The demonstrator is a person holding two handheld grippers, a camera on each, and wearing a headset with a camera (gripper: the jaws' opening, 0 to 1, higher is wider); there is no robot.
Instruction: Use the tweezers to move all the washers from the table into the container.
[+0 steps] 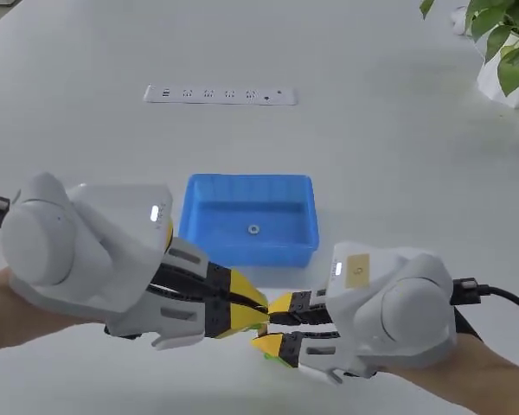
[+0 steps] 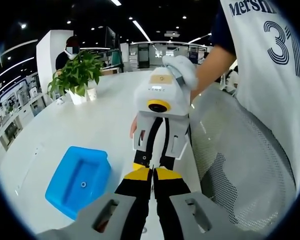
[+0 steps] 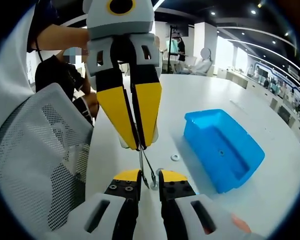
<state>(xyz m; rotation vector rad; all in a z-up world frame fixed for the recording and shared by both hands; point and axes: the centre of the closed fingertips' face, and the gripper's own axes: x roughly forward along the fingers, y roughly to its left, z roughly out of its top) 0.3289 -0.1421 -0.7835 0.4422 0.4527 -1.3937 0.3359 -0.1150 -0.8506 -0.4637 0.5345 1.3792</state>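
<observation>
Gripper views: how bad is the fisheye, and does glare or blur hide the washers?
Left gripper view: heavy fisheye bend, bright ceiling strips, blue container sharp. Right gripper view: same bend; tweezers and loose washer crisp, no glare. Head view: flat soft light, faint shadows; washer in the container small but legible.

Pale grey-white tabletop (image 1: 389, 173). At its centre, a bright blue rectangular plastic container (image 1: 242, 181) with one small silver metal washer (image 1: 253, 229) inside. Far left, a white power strip (image 1: 221, 95) with dark sockets. Far right, a green leafy plant (image 1: 493, 17) in a white pot (image 1: 495, 82). Near, the left gripper (image 1: 259, 313) and right gripper (image 1: 272, 327) have white shells and black jaws tipped yellow. Between them, thin silver metal tweezers (image 3: 143, 165). To the near side, a white mesh chair (image 2: 240, 165) dotted with small holes.
</observation>
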